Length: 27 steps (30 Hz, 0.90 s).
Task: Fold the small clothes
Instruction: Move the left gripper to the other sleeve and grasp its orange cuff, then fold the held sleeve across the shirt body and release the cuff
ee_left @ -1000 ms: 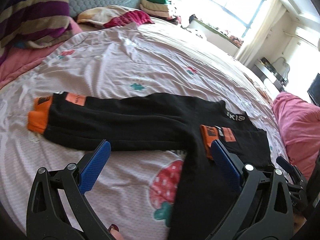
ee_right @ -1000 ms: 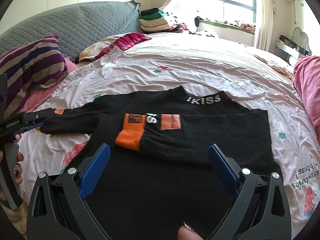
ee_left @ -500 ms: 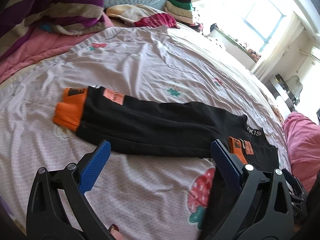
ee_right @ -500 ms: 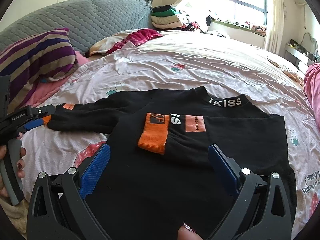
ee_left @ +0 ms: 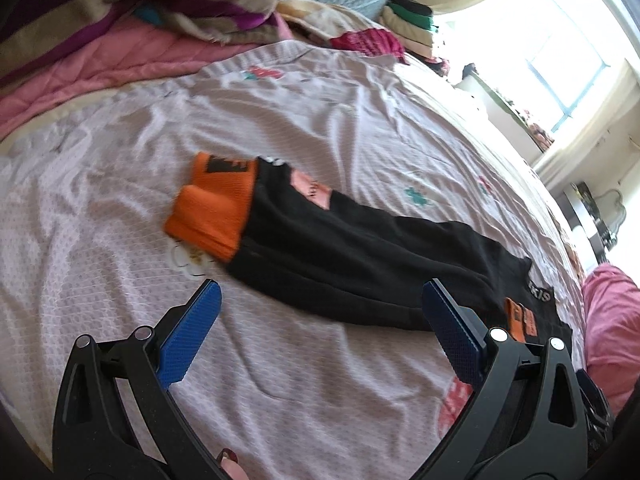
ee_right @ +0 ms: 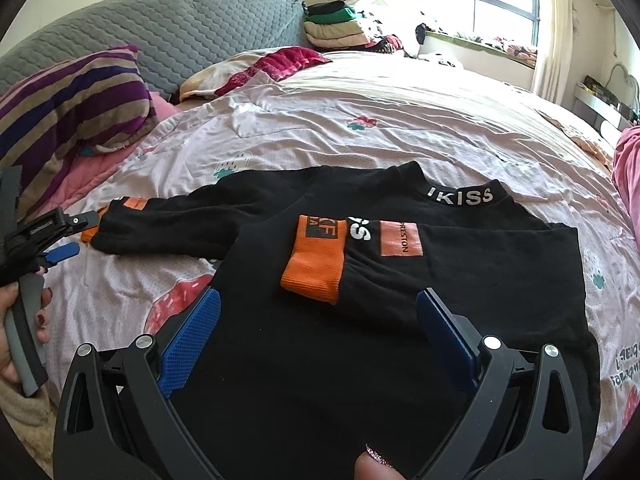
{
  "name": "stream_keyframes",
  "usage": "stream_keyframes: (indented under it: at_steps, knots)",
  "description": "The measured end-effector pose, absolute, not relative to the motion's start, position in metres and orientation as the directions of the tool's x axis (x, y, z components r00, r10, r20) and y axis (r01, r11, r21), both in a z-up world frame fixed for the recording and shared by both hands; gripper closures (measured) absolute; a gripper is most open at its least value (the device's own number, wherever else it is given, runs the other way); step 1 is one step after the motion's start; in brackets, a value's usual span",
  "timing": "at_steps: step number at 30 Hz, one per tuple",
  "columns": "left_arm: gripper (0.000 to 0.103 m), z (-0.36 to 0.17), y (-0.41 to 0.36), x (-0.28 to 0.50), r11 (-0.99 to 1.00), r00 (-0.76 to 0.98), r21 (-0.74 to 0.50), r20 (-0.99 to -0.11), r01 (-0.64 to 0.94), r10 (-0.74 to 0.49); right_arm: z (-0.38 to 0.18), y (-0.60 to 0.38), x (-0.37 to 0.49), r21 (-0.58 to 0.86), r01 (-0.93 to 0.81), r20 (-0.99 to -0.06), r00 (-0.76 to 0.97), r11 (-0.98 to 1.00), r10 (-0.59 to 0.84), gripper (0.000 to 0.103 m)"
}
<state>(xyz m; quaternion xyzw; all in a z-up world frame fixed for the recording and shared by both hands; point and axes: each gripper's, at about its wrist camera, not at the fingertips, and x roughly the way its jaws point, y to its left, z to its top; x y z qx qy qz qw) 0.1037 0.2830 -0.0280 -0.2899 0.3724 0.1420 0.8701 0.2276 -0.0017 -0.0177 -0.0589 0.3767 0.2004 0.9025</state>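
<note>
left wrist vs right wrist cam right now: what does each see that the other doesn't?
Left wrist only: the outstretched sleeve's orange cuff in full on the bedsheet, and its own open left gripper above bare sheet.

Right wrist only: the IKISS collar, the other sleeve folded across the chest with its cuff, the open right gripper over the shirt body, and the hand holding the left tool.

Both: the black shirt, striped pillow, clothes stack, window.

"IKISS" on collar (ee_right: 460,196); "PRESTON" on orange patch (ee_right: 401,238)
</note>
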Motion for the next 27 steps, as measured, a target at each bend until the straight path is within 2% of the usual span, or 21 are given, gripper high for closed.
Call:
stream_keyframes:
  at_steps: [5,11,13,15,16,18,19,20,21,23,27]
  knots:
    - [0.009,-0.048,0.302,0.105,0.743,0.672,-0.413,-0.738,-0.527,0.066,-0.02,-0.006,0.23,0.033,-0.401,-0.708,0.637,0.915,0.305,0.005]
    - [0.011,-0.054,0.315,0.11,0.72,0.708,-0.436,-0.698,-0.54,0.107,-0.023,-0.024,0.234,0.007,-0.372,-0.717,0.645,0.928,0.264,0.005]
    - [0.02,-0.054,0.319,0.113,0.706,0.719,-0.455,-0.686,-0.542,0.11,-0.023,-0.031,0.236,-0.001,-0.364,-0.72,0.646,0.932,0.252,0.005]
    - [0.041,-0.056,0.325,0.119,0.689,0.725,-0.475,-0.68,-0.548,0.108,-0.024,-0.038,0.236,-0.01,-0.358,-0.724,0.647,0.934,0.24,0.005]
    - [0.045,-0.057,0.328,0.122,0.68,0.727,-0.484,-0.678,-0.551,0.106,-0.024,-0.042,0.236,-0.017,-0.356,-0.725,0.648,0.934,0.234,0.005]
    - [0.065,-0.058,0.333,0.126,0.66,0.735,-0.509,-0.671,-0.553,0.098,-0.025,-0.05,0.236,-0.036,-0.351,-0.726,0.653,0.936,0.217,0.005]
    - [0.071,-0.059,0.335,0.128,0.652,0.737,-0.518,-0.67,-0.554,0.094,-0.025,-0.053,0.235,-0.04,-0.349,-0.726,0.654,0.936,0.213,0.005]
    - [0.083,-0.06,0.338,0.129,0.643,0.742,-0.532,-0.665,-0.551,0.085,-0.026,-0.057,0.235,-0.044,-0.346,-0.727,0.655,0.937,0.208,0.005]
    - [0.089,-0.06,0.339,0.129,0.637,0.748,-0.544,-0.659,-0.546,0.079,-0.027,-0.063,0.235,-0.045,-0.341,-0.727,0.656,0.939,0.203,0.005]
    - [0.095,-0.058,0.336,0.127,0.642,0.761,-0.553,-0.645,-0.53,0.072,-0.029,-0.072,0.235,-0.039,-0.332,-0.729,0.655,0.943,0.2,0.005]
    - [0.096,-0.042,0.324,0.119,0.668,0.798,-0.568,-0.599,-0.481,0.066,-0.035,-0.085,0.237,-0.005,-0.313,-0.73,0.65,0.95,0.211,0.005]
